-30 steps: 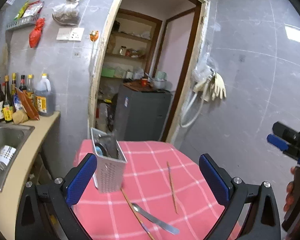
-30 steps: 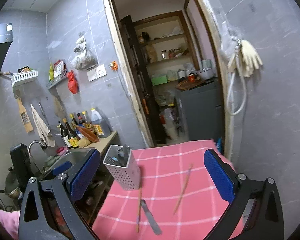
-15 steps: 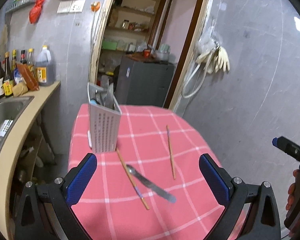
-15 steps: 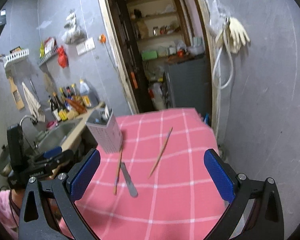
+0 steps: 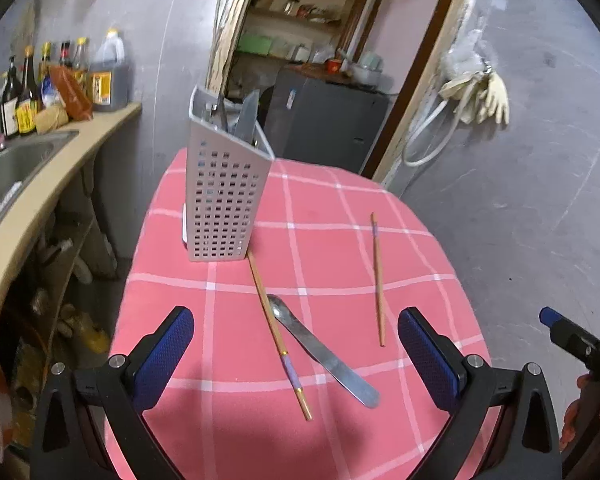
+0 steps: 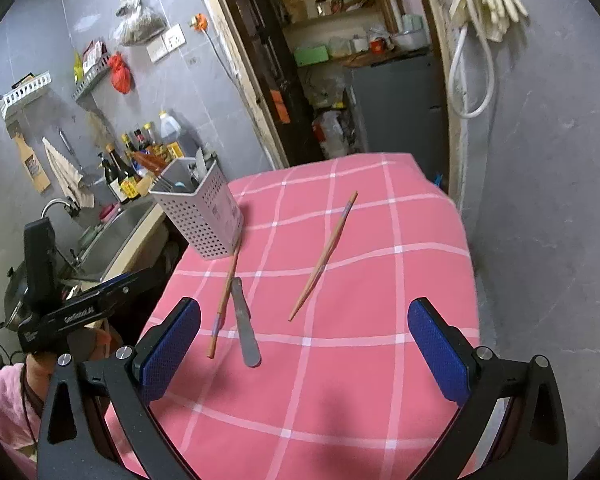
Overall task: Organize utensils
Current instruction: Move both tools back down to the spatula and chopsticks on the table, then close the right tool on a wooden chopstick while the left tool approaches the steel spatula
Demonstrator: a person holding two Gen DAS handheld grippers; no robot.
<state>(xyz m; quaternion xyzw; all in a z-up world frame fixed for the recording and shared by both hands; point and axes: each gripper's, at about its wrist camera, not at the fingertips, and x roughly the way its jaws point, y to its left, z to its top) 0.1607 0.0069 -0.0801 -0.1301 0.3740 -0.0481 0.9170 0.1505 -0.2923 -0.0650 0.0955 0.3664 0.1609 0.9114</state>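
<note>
Chopsticks (image 5: 278,333) and a metal spoon (image 5: 324,356) lie loose on the pink-checked bench (image 5: 228,400) beside the perforated utensil holder (image 5: 224,200), both the left gripper (image 5: 296,356) and right gripper (image 6: 304,352) spread empty above, so best drop squarely over one thin shaft.

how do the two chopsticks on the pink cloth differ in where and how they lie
The left chopstick lies with its far end against the base of the utensil holder; the right chopstick lies alone, clear of the holder.
The left chopstick lies right beside the metal spoon, seemingly touching its bowl end; nothing is near the right chopstick.
Both lie flat on the checked cloth, loose, outside the holder, and look alike: wooden with a purple band.
</note>
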